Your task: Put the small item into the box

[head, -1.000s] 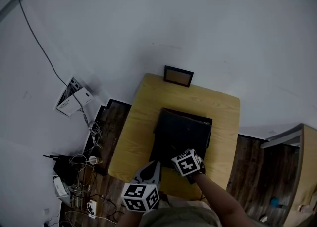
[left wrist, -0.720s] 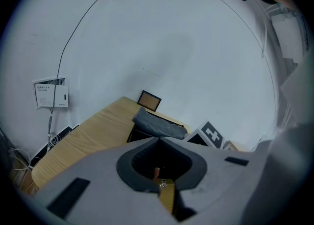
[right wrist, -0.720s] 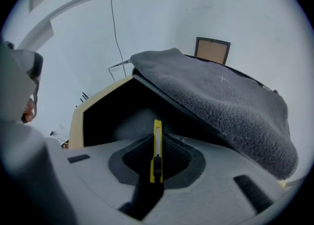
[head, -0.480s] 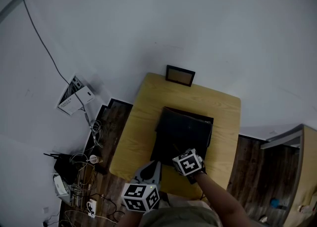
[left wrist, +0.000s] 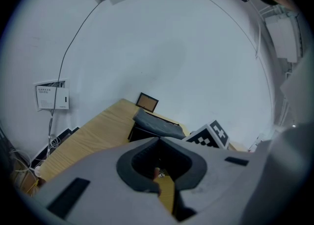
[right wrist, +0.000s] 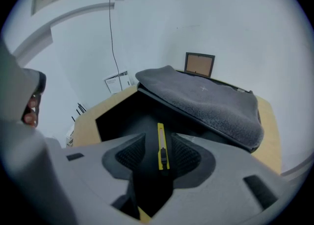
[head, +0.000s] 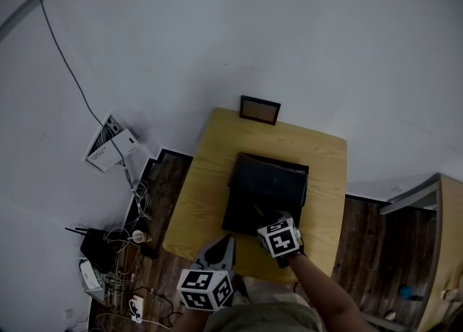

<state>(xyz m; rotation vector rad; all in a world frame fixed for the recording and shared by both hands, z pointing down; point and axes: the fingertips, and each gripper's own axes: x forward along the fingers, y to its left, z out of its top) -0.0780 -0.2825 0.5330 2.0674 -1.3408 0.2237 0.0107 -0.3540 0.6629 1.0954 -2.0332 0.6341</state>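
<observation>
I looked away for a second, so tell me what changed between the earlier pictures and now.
The fingers of the right gripper have just opened. The yellow utility knife now lies between them, untouched, inside the black box. The box and the wooden table look unchanged.

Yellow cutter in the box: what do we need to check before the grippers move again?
1. The yellow cutter is inside the black box: ok, it lies on the dark floor.
2. The right gripper has let go: ok. Its jaws have just been opening and stand apart on either side of the cutter, not pressing it.
3. The grey lid is out of the way: ok, it is raised over the far side of the box. What props it up: cannot tell.
4. The left gripper is free: ok, jaws together, nothing in them.
5. The box rests on the wooden table: ok.
</observation>
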